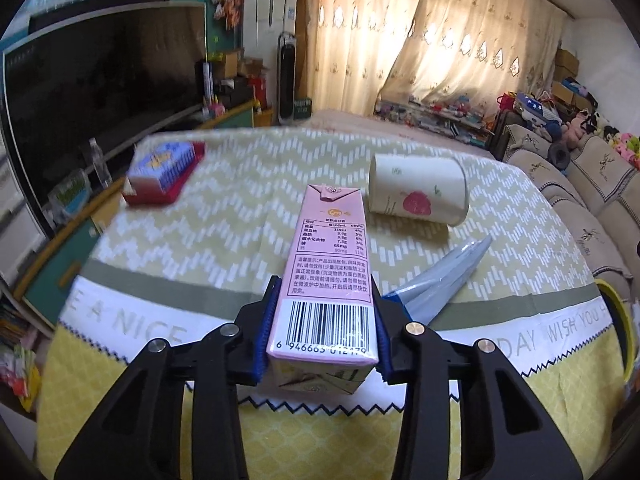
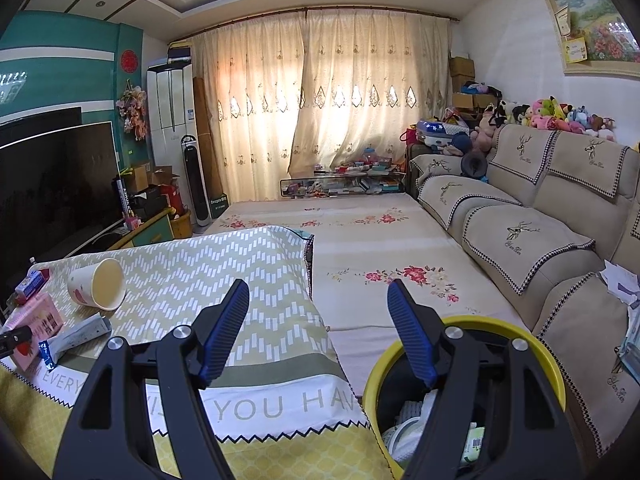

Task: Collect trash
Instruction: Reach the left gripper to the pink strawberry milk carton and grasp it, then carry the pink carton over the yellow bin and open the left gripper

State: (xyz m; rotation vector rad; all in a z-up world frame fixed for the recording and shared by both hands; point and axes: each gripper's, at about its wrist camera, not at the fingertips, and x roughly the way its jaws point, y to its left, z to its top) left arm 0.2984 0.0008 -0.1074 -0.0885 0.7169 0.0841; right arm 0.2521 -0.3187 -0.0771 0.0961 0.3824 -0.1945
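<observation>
One piece was in our grasp: the left gripper (image 1: 322,328) pinched the pink carton (image 1: 326,276) between its blue pads, low on the tablecloth (image 1: 224,208). Our right gripper (image 2: 316,332) hung spread and empty above the yellow bin (image 2: 558,364), which already held some scraps. Left to collect, we judged: paper cup (image 1: 418,196) on its side at one o'clock, grey wrapper (image 1: 444,276) at three, red box (image 1: 164,174) at ten.

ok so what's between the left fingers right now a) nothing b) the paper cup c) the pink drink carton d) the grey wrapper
c, the blue fingers of the left gripper press both sides of the pink drink carton, while the paper cup and grey wrapper lie on the table beyond.
</observation>
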